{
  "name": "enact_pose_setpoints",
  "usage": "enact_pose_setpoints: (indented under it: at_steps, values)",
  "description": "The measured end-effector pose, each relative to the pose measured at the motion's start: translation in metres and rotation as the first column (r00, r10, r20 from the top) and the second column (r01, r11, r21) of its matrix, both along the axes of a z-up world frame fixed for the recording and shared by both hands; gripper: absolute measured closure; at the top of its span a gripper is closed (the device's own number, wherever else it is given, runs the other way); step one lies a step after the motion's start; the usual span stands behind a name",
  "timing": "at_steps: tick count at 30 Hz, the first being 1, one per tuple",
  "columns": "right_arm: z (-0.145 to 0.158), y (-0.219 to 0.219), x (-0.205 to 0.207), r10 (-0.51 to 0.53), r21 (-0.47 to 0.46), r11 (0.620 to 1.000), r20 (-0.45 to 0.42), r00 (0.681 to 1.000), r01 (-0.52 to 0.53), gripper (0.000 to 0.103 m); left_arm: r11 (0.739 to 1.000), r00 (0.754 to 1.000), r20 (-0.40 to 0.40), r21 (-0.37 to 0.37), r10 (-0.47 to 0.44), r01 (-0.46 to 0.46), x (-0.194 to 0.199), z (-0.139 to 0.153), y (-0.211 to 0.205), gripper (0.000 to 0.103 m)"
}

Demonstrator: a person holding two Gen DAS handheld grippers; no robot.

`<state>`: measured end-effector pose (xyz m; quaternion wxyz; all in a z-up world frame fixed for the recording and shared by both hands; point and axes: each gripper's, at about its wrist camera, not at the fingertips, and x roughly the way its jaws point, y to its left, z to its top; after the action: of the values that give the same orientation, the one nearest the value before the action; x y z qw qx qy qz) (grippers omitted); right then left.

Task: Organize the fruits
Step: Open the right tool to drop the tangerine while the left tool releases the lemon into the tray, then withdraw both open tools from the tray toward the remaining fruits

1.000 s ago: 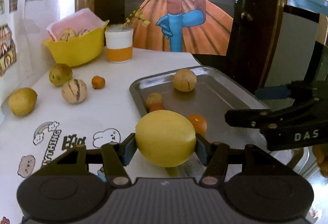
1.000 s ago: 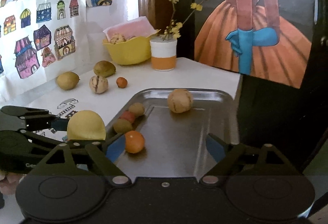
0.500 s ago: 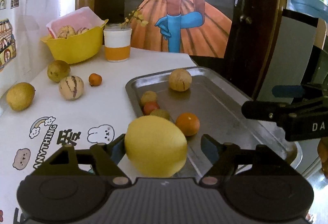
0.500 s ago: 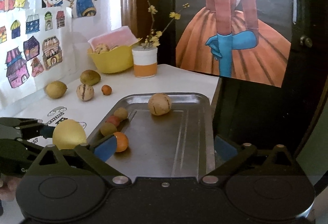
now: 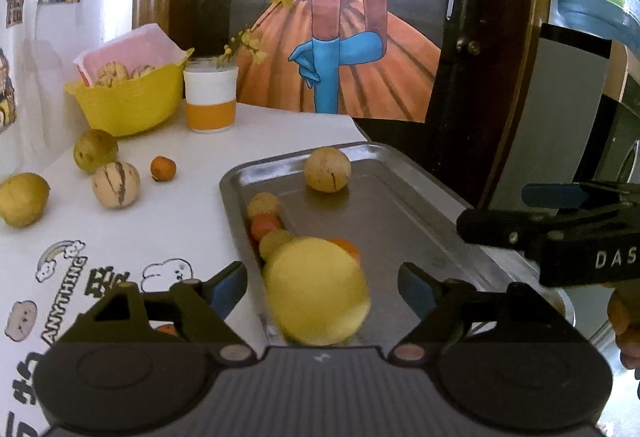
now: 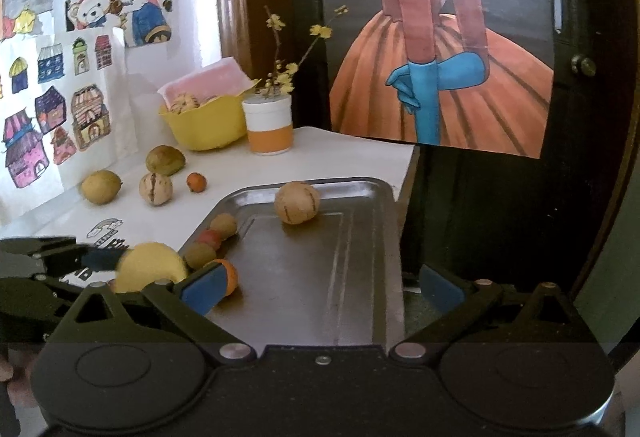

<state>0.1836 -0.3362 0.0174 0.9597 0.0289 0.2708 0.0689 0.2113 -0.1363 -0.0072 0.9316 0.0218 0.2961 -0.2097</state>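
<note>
A: The left gripper (image 5: pixel 322 287) has its jaws spread, and the lemon (image 5: pixel 316 291) is loose between them, blurred, at the near left edge of the tray (image 5: pixel 400 221).

B: And the right gripper (image 6: pixel 320 291)?

A: Wide apart too, holding nothing, above the tray.

B: What can go wrong?

A: The lemon is round. It may roll, knock the orange (image 6: pixel 230 277), or go over the rim onto the table (image 5: pixel 180 213).

Both tongs, left (image 5: pixel 322 287) and right (image 6: pixel 320 287), are black with blue pads, silver screws and ribbed bodies.
</note>
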Motion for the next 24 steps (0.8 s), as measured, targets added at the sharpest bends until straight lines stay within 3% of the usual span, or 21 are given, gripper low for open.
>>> enact_pose_setpoints:
  at_steps: [5,14,24]
  values:
    - [0.001,-0.002,-0.003,-0.006,-0.001,1.000,-0.004,1.000,0.006,0.001,0.999,1.000,-0.006,-0.024,0.021,-0.021,-0.001,0.001,0.008,0.015]
    - [0.009,0.009,-0.021,0.046,-0.017,0.999,-0.019,0.999,-0.046,0.001,0.991,0.996,-0.004,-0.096,0.093,-0.093,-0.023,0.019,0.054,0.001]
    - [0.024,0.060,-0.045,0.202,-0.020,0.978,-0.141,0.969,-0.207,0.001,0.980,0.976,-0.113,-0.056,0.186,-0.193,-0.034,0.024,0.116,0.001]
